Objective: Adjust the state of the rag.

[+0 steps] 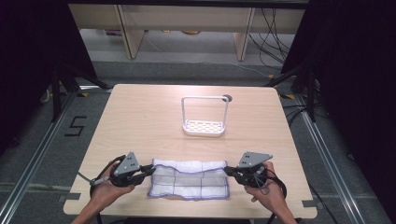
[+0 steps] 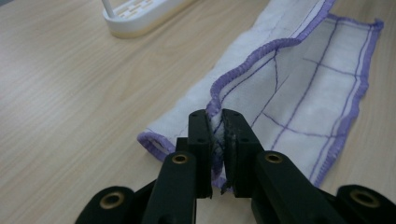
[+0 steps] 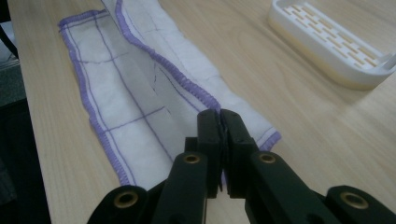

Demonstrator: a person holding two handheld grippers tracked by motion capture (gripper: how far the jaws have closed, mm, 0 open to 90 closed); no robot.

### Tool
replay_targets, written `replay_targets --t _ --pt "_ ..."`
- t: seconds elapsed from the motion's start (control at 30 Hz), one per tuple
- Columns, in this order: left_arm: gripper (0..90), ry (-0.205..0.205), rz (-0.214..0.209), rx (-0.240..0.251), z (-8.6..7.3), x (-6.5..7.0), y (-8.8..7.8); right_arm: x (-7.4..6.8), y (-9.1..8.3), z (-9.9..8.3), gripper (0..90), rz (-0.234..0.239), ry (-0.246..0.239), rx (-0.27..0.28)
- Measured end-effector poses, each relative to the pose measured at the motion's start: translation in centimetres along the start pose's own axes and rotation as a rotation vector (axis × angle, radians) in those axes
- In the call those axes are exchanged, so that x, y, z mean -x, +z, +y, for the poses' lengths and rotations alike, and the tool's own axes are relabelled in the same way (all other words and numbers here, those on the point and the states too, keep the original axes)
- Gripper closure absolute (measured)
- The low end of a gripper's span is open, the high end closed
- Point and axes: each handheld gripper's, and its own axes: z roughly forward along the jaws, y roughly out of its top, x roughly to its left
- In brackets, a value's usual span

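A white cloth (image 1: 189, 179) with purple checks and a purple hem lies near the front edge of the wooden table (image 1: 140, 116), folded lengthwise into a band. My left gripper (image 1: 152, 169) is at the cloth's left end. In the left gripper view the gripper (image 2: 215, 114) is shut on the folded purple hem of the cloth (image 2: 299, 88). My right gripper (image 1: 226, 170) is at the right end. The right gripper view shows that gripper (image 3: 219, 114) shut on the hem of the cloth (image 3: 135, 93) there. Both held edges are lifted slightly off the table.
A white slotted rack (image 1: 204, 128) with a tall wire handle stands past the cloth, at the middle of the table; its base (image 2: 135, 18) (image 3: 327, 46) shows in both gripper views. A small dark hole (image 1: 227, 98) sits behind it. Dark curtains flank the table.
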Motion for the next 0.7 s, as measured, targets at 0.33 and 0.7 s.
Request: replay_targets --t 0.33,0.7 --pt "81.7 0.021 -0.014 -0.038 -1.6 1.4 0.1 -1.0 0.4 -1.6 87.4 0.020 -0.010 -0.035" --pt "82.9 0.141 -0.020 -0.114 -2.7 3.8 -0.5 -3.2 0.7 -3.4 86.8 0.025 -0.060 -0.115"
